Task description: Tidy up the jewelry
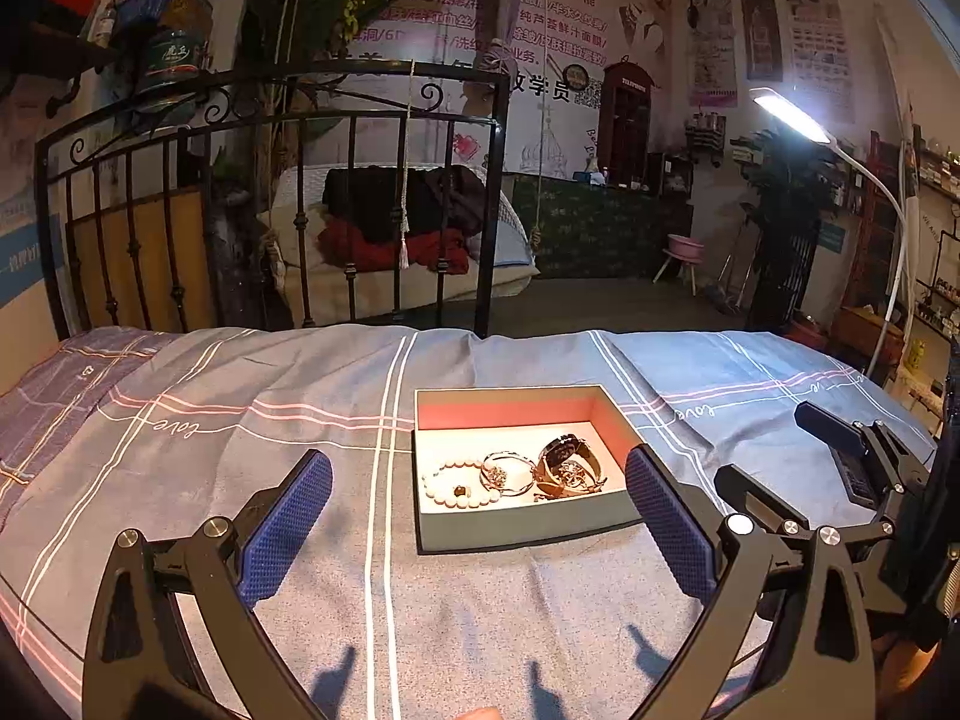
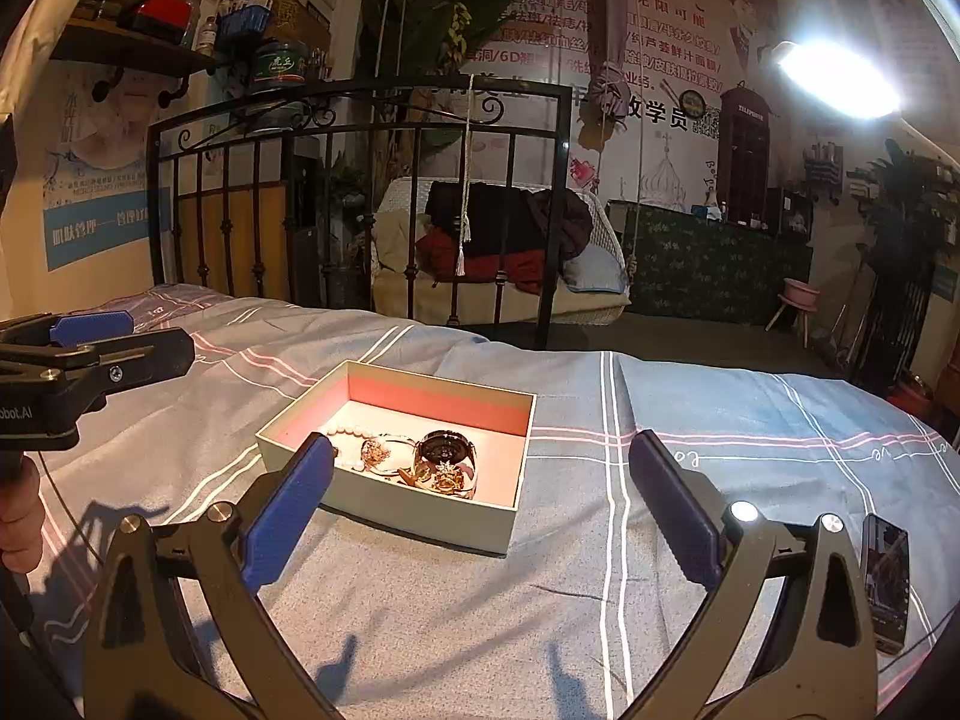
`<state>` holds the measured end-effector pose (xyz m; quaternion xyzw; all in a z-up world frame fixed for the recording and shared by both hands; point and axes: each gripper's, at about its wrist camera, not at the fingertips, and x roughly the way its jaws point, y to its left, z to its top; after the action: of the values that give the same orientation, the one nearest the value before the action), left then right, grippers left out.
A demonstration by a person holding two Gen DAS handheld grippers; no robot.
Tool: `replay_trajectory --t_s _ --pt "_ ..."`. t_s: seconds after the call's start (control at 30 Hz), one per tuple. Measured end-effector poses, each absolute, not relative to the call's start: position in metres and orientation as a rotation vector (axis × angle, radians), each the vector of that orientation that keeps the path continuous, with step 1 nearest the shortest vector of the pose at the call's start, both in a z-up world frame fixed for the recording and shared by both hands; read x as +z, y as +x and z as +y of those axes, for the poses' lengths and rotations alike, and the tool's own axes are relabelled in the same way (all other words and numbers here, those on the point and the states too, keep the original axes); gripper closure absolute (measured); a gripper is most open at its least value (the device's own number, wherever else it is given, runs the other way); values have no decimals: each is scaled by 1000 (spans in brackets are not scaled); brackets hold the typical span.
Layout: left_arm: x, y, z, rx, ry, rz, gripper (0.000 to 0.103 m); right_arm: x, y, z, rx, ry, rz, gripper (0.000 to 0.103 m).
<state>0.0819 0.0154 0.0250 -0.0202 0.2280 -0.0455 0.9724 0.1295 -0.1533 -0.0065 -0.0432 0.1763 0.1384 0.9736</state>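
An open grey box (image 1: pixel 528 525) with a pink lining lies on the bed; it also shows in the right wrist view (image 2: pixel 420 516). Inside lie a white bead bracelet (image 1: pixel 447 483), a silver bangle (image 1: pixel 510 471) and a dark watch (image 1: pixel 567 450) with gold pieces. In the right wrist view the bracelet (image 2: pixel 348 435), bangle (image 2: pixel 384 450) and watch (image 2: pixel 447 450) show too. My left gripper (image 1: pixel 477 474) is open and empty, just short of the box. My right gripper (image 2: pixel 480 462) is open and empty, to the box's right.
The bed has a grey-blue plaid sheet (image 1: pixel 240 420) and a black iron footboard (image 1: pixel 270 120) at its far end. A phone (image 2: pixel 885 576) lies on the sheet at the far right. A bright lamp (image 1: pixel 792 114) stands at the right.
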Motion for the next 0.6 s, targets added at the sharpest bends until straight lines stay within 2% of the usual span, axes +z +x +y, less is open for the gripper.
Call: replay_trajectory --t_s 0.6 --pt "22 80 16 -62 -62 469 7 -6 131 -159 270 -77 363 6"
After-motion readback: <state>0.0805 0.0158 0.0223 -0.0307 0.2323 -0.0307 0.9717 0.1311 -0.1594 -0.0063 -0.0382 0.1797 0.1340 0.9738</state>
